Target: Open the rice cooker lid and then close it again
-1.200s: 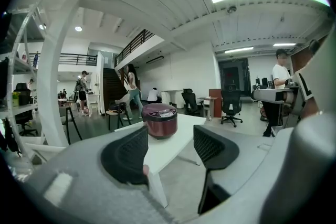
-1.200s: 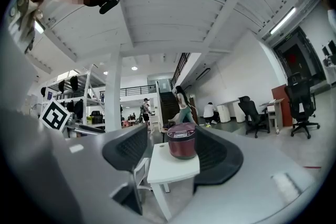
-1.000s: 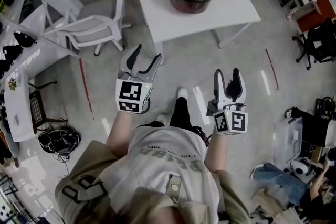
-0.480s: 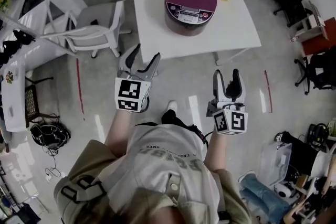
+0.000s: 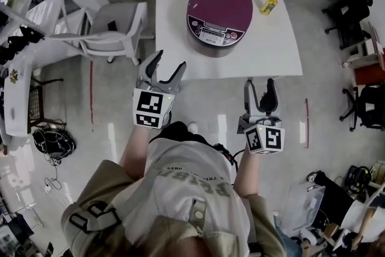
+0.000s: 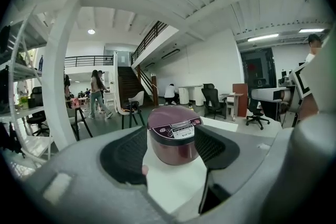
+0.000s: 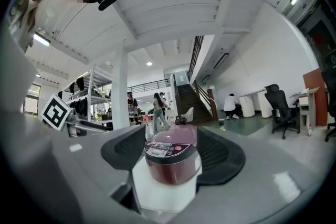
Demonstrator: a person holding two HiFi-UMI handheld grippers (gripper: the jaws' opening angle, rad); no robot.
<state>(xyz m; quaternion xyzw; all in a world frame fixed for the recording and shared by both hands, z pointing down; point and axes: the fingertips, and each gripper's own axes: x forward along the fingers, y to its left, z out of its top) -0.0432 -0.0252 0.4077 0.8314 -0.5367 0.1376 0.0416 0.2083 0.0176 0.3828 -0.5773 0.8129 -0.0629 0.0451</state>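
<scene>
White table (image 5: 267, 54), rice cooker (image 5: 219, 3) lid shut, panel (image 5: 215, 35) print unreadable, yellow bottle (image 5: 271, 3) nearby

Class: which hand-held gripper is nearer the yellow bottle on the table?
Right. The right hand-held gripper is short of the table, almost in line with the bottle. The left hand-held gripper is farther off, toward the chair side.

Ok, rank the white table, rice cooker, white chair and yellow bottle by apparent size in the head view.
Largest: white table.
Next: white chair and rice cooker, too alike to rank; the chair sits farther down.
Smallest: yellow bottle.
</scene>
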